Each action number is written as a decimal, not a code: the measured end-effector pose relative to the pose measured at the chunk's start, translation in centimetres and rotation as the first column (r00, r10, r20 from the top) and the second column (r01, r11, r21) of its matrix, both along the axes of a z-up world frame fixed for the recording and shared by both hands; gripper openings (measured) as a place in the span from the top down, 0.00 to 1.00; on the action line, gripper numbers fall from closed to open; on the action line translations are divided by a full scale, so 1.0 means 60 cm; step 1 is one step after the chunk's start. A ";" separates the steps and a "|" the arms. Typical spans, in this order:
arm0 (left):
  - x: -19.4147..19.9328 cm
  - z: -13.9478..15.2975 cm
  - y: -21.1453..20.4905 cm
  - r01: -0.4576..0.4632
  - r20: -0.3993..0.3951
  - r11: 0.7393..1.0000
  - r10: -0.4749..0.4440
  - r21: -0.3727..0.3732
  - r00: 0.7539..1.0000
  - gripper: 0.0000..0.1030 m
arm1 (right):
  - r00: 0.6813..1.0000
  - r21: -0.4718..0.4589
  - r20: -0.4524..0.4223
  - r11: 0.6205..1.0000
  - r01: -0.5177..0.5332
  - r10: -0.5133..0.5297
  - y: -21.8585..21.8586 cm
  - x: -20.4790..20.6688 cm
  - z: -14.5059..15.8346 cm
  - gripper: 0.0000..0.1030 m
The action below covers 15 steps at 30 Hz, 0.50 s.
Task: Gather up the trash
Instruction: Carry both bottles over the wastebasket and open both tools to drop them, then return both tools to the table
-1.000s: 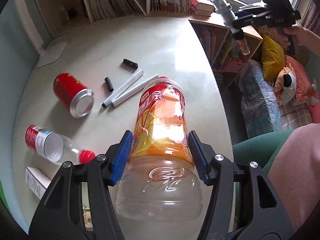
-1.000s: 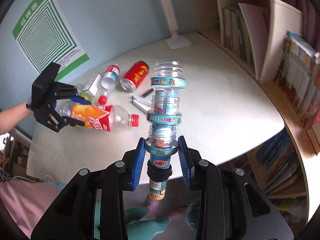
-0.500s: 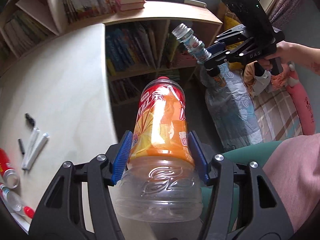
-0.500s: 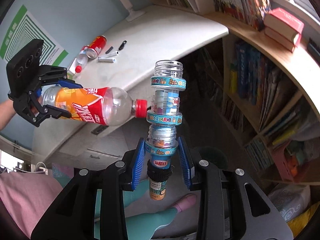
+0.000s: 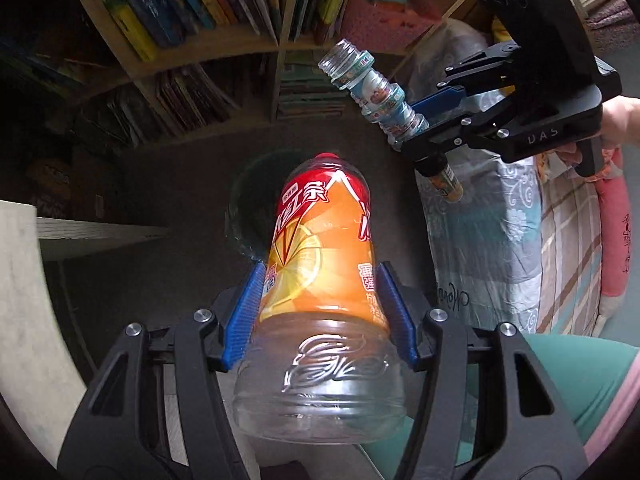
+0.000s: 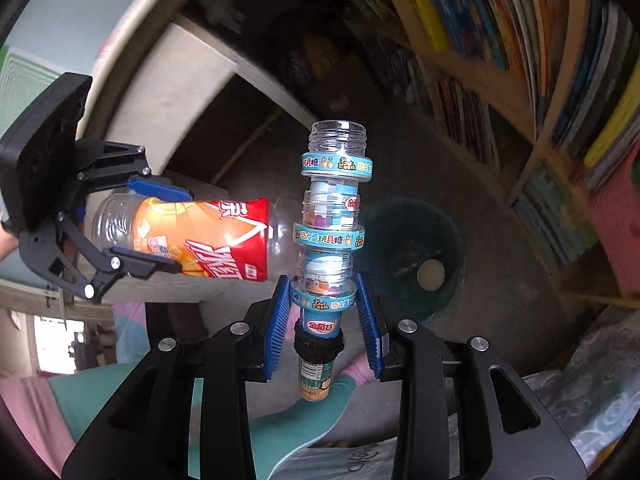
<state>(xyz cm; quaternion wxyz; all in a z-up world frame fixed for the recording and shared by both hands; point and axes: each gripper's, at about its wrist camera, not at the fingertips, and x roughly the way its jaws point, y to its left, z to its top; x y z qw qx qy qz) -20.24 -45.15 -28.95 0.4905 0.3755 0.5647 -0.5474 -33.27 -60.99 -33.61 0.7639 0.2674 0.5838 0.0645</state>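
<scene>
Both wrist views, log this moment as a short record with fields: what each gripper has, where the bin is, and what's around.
left gripper: jaws shut on the orange-label bottle, red cap pointing down toward the bin
right gripper: jaws shut on the capless toy-candy bottle
bin: dark, round, on the floor below both bottles, a pale round item inside
surroundings: bookshelf behind the bin, table edge at left
</scene>
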 end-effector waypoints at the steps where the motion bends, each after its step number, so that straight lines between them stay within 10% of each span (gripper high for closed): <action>1: 0.002 -0.033 -0.009 -0.009 -0.006 1.000 0.009 0.026 1.000 0.47 | 1.000 0.003 -0.017 1.000 0.012 -0.012 -0.004 0.000 -0.037 0.67; 9: 0.010 -0.265 -0.057 -0.024 -0.024 0.988 0.028 0.156 0.999 0.47 | 0.985 0.042 -0.148 0.994 0.101 -0.094 -0.020 0.008 -0.311 0.66; 15: 0.004 -0.323 -0.072 0.017 -0.001 0.978 -0.017 0.208 1.000 0.44 | 0.976 0.050 -0.190 0.992 0.116 -0.104 -0.024 0.000 -0.382 0.52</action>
